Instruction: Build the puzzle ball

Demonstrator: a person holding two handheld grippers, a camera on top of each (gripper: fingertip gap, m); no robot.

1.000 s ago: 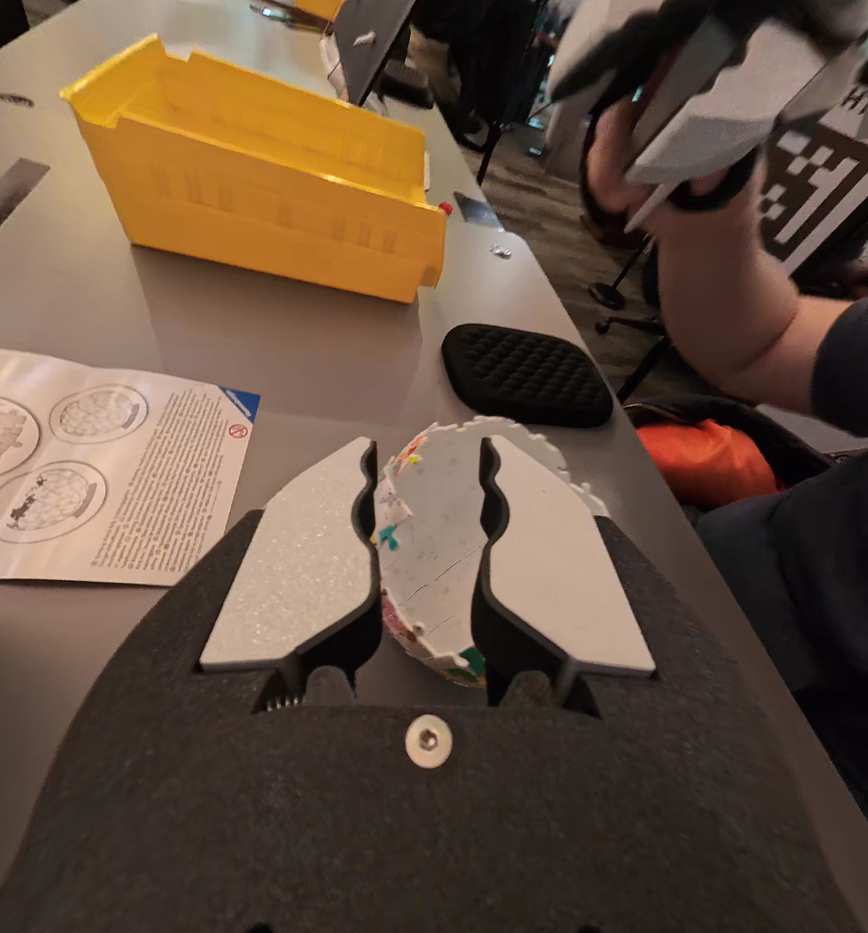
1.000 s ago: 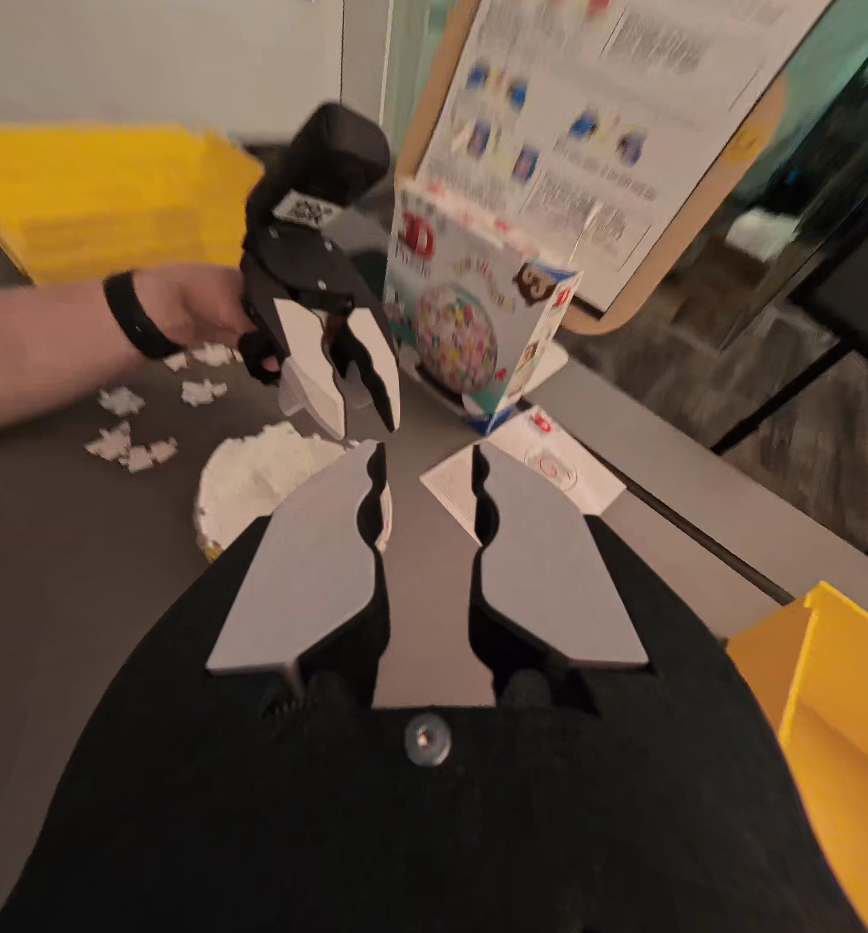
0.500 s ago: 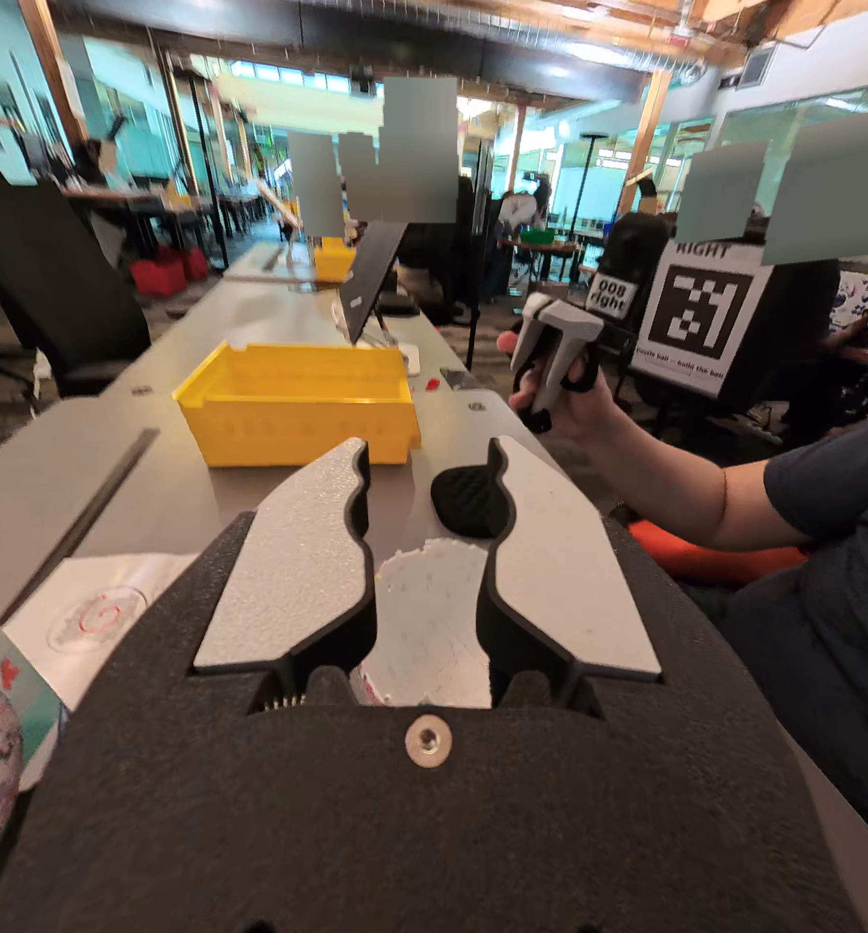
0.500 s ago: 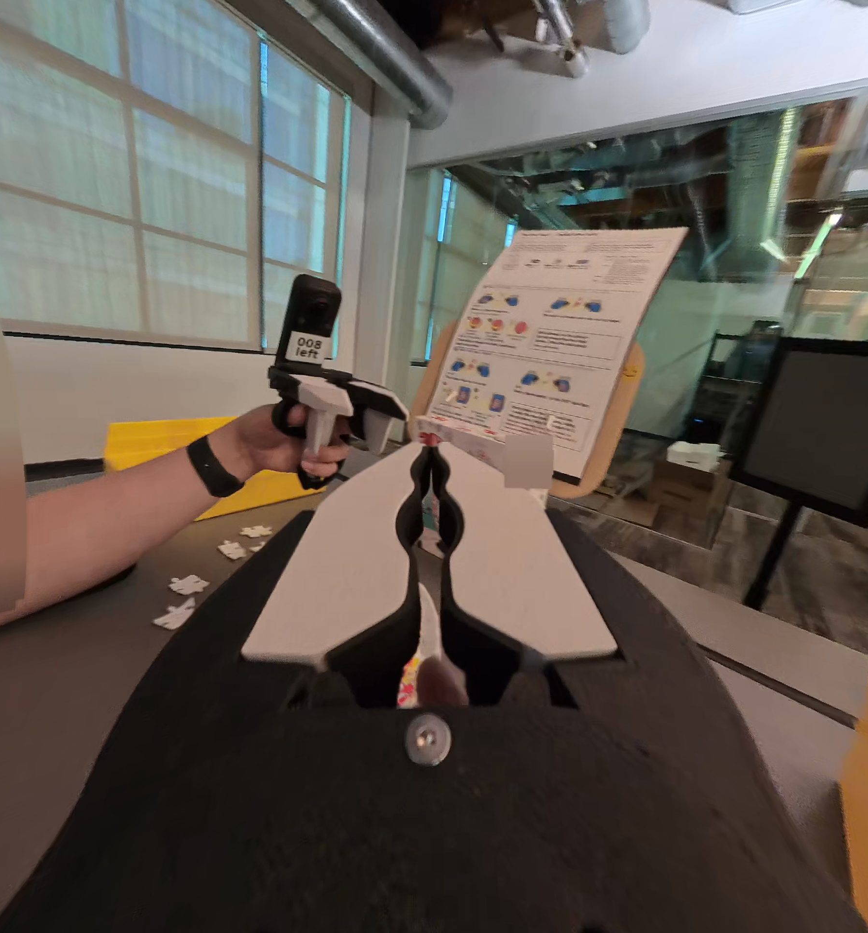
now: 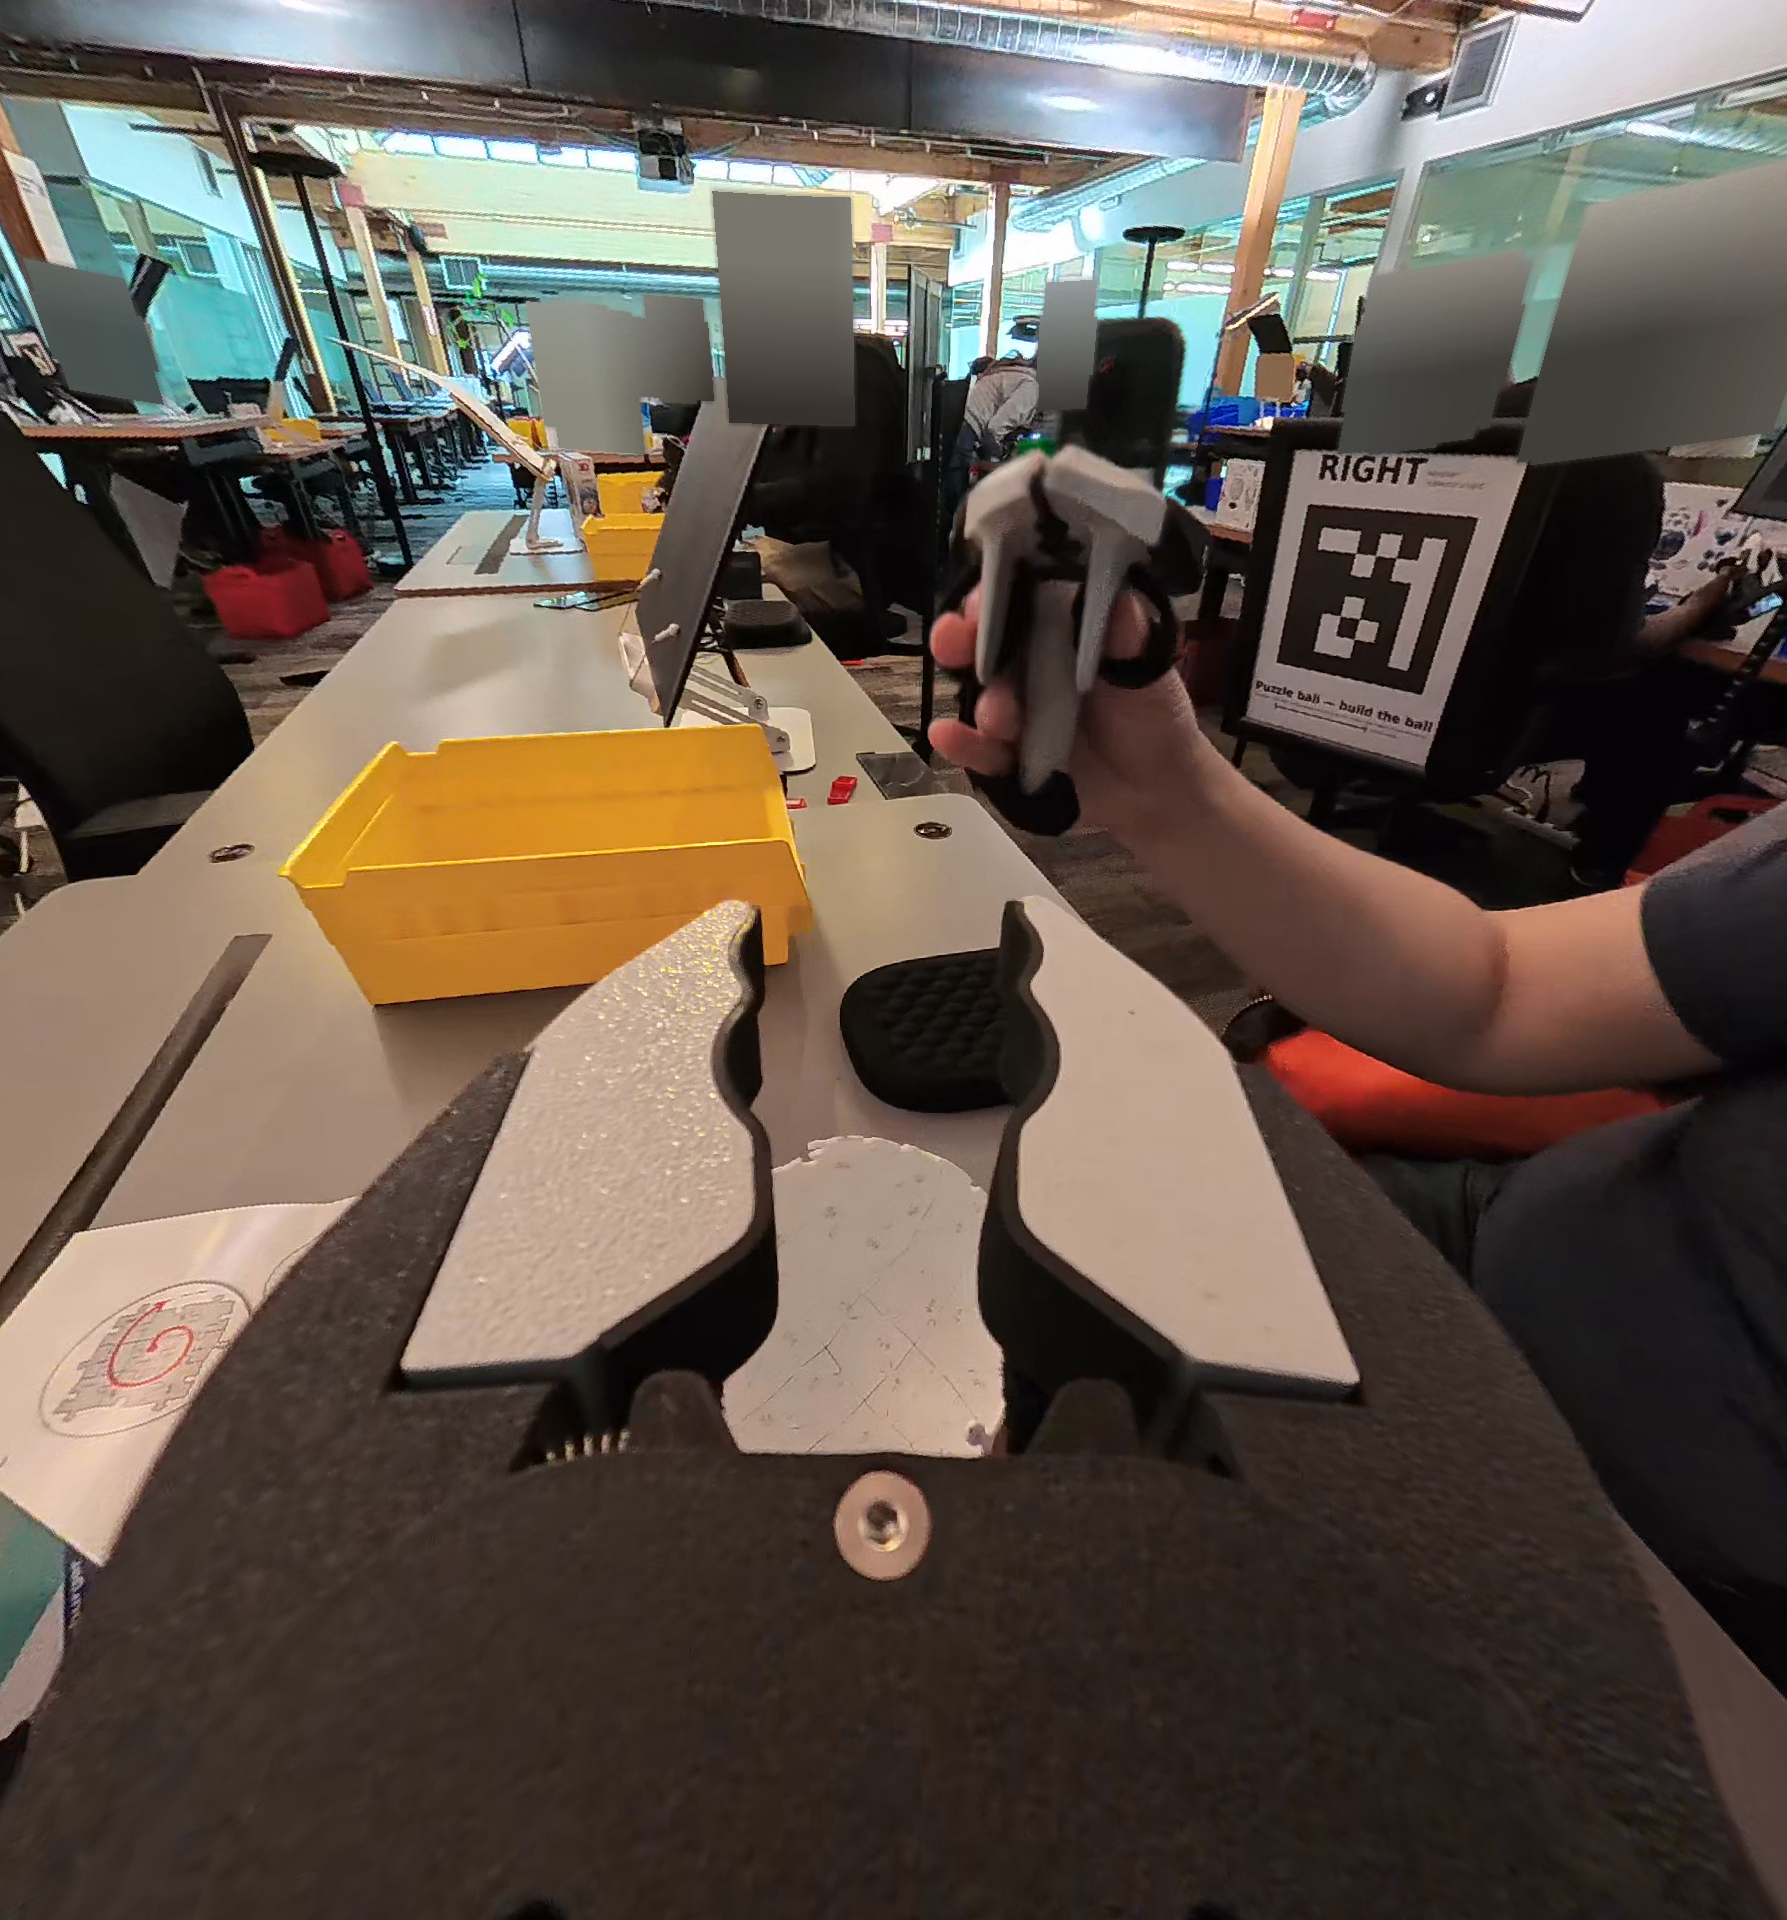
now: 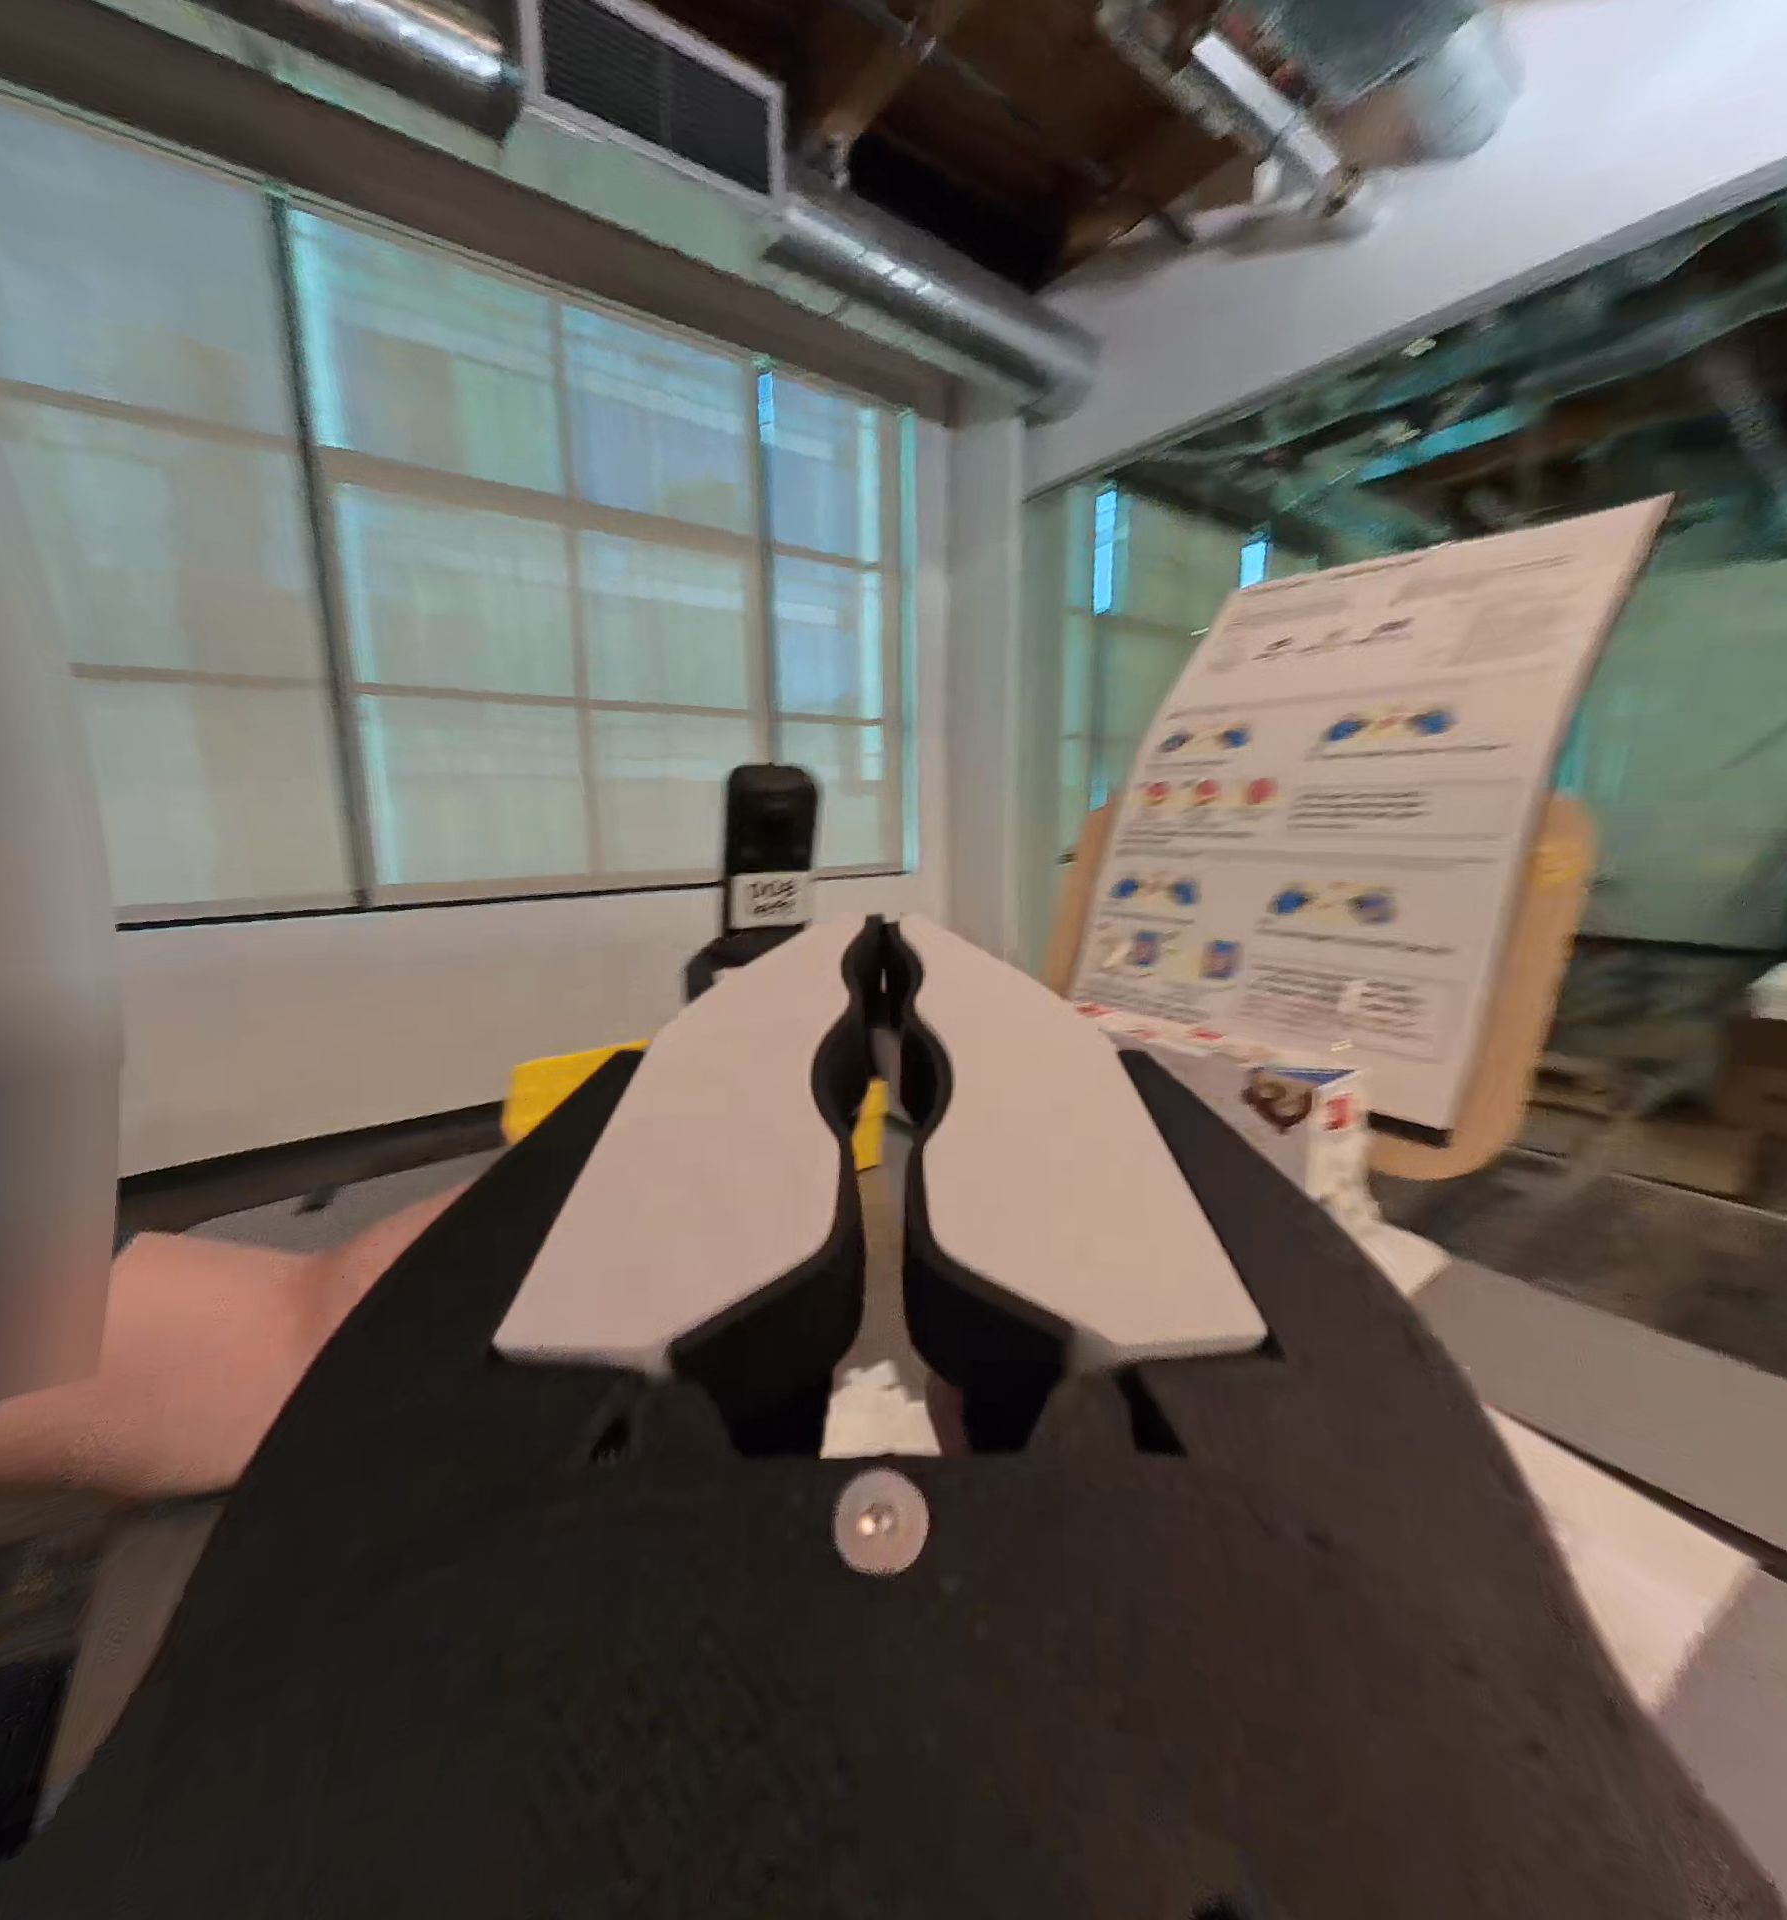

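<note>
Below, puzzle shell [image 5: 873, 1299] between parted left fingers [image 5: 619, 1143]

Left tongs [image 5: 884, 1029] gape apart; right tongs [image 6: 884, 925] pressed together, raised.

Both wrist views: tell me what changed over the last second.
Both grippers tilted up from the table. The right gripper, open a second ago, has closed; a thin white piece shows between its fingers, though a grip is unclear. The left gripper stayed open over the white domed puzzle shell, which lies on the grey table. The yellow plastic bin and black textured pad stayed put.
</note>
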